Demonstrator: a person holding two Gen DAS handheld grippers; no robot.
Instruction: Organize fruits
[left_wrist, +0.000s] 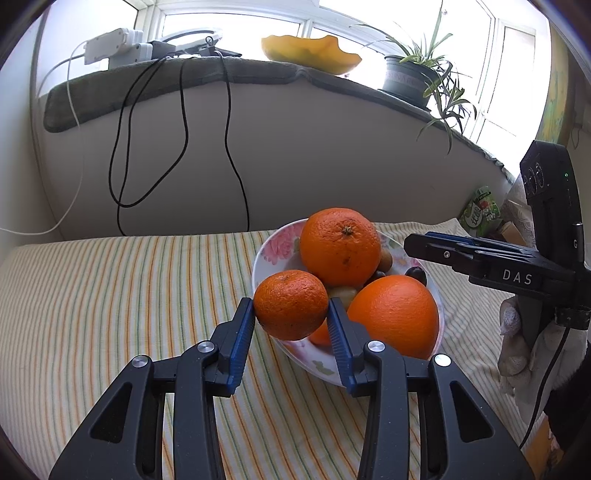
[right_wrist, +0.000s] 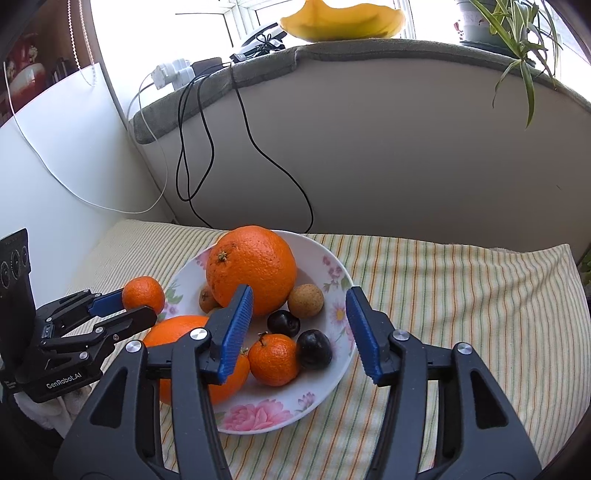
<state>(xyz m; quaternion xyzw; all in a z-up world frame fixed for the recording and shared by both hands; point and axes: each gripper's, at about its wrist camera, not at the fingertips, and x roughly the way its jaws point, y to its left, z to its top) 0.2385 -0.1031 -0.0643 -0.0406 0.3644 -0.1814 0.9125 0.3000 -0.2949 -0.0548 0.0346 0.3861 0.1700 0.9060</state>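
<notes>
A white flowered bowl (right_wrist: 325, 254) on the striped cloth holds two large oranges (right_wrist: 251, 269) (right_wrist: 177, 332), a small mandarin (right_wrist: 273, 358), two dark plums (right_wrist: 314, 349), and two small brown fruits (right_wrist: 306, 301). My left gripper (left_wrist: 291, 314) is shut on a small mandarin (left_wrist: 291, 309) and holds it above the bowl's (left_wrist: 266, 254) near left rim; it also shows in the right wrist view (right_wrist: 144, 293). My right gripper (right_wrist: 299, 325) is open and empty, hovering over the bowl, and appears from the side in the left wrist view (left_wrist: 410, 245).
A padded windowsill behind the table carries a yellow dish (left_wrist: 310, 51), a potted plant (left_wrist: 410, 79) and power strips with cables (left_wrist: 181, 110) hanging down. A green packet (left_wrist: 482, 214) lies at the table's far right.
</notes>
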